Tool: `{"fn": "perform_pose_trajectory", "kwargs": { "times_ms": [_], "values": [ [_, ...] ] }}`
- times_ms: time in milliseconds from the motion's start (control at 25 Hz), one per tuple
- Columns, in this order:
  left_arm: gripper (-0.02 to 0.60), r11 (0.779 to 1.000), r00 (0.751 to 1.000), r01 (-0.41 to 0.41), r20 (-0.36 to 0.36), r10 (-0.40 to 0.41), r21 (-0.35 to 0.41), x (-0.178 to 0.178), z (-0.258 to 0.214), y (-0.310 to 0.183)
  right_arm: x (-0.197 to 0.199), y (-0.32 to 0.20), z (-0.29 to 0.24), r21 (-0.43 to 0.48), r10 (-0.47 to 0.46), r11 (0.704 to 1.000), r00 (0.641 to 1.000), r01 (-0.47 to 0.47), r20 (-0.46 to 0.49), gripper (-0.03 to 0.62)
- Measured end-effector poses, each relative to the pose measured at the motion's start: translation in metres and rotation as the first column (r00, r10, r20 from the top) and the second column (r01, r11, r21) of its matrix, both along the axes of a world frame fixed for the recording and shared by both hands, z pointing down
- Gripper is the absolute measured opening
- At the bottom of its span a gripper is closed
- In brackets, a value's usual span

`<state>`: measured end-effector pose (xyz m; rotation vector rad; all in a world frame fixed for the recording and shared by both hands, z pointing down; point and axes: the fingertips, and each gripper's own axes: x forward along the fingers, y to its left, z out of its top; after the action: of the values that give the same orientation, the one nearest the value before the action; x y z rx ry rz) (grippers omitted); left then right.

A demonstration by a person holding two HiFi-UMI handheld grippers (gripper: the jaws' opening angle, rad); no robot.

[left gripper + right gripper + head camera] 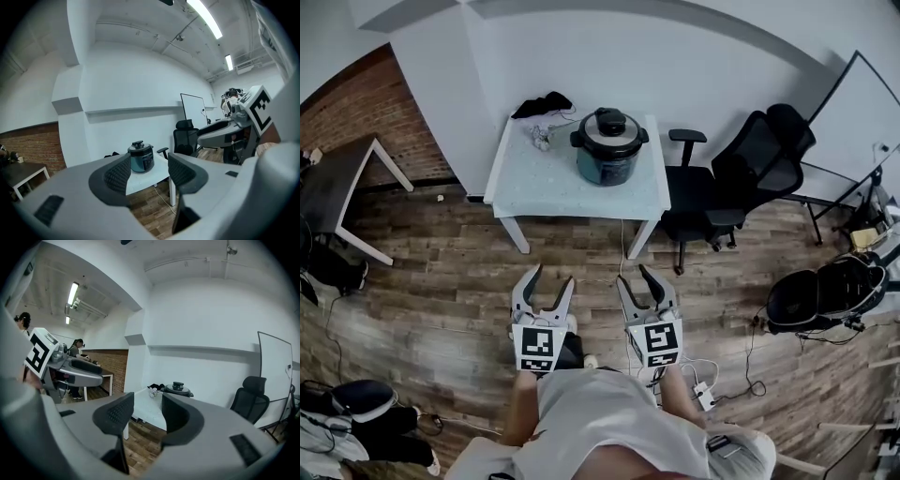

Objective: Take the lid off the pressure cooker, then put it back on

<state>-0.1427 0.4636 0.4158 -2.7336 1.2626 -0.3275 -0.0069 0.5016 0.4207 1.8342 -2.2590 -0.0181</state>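
Observation:
A teal pressure cooker (608,148) with a silver lid (610,130) and black knob stands on the white table (553,183), toward its far right. It also appears in the left gripper view as the cooker (141,157) and in the right gripper view as the cooker (178,389). My left gripper (551,275) and right gripper (636,274) hang over the wooden floor, well short of the table. Both are open with nothing between their jaws. The same shows in the left gripper (149,172) and right gripper (148,412) views.
A black cloth (542,104) and a small crumpled item (540,138) lie at the table's back left. A black office chair (727,183) stands right of the table. A dark desk (333,187) is at left, a black bag (820,292) and cables (712,380) lie at right.

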Motion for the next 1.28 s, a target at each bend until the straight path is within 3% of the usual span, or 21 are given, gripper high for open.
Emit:
{"fn": "perform_pose_trajectory", "kwargs": {
  "times_ms": [760, 1280],
  "values": [
    [0.245, 0.997, 0.997, -0.073, 0.002, 0.073, -0.004, 0.02, -0.003, -0.146, 0.016, -0.138, -0.003, -0.028, 0.064, 0.998, 0.997, -0.065, -0.031, 0.207],
    [0.235, 0.992, 0.992, -0.125, -0.014, 0.125, -0.006, 0.006, 0.001, -0.233, -0.001, -0.218, 0.001, -0.039, 0.117, 0.992, 0.992, -0.119, -0.039, 0.207]
  ]
}}
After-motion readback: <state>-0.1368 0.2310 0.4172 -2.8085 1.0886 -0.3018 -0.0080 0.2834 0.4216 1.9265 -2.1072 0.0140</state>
